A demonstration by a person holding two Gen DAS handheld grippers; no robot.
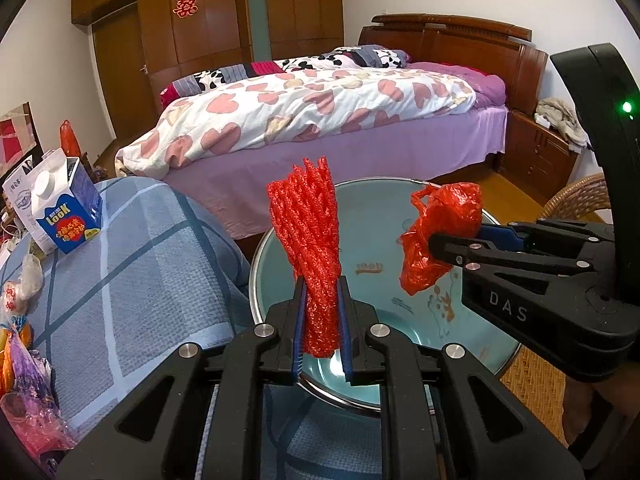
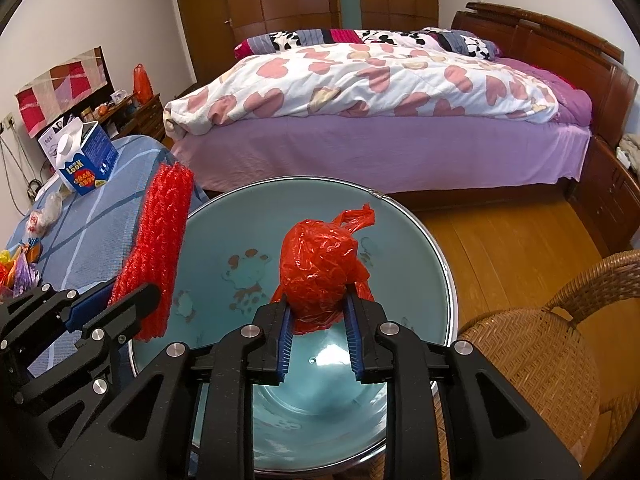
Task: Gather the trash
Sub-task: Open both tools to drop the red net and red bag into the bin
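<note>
red net (image 1: 316, 256) pinched in my left tool (image 1: 322, 320), red bag (image 2: 320, 272) clamped in my right tool (image 2: 320, 316); i hold both over the basin (image 2: 400, 240), likely to drop them in.

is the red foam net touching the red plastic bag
Apart. The left wrist view shows the basin's blue between the red foam net and the red plastic bag.
</note>
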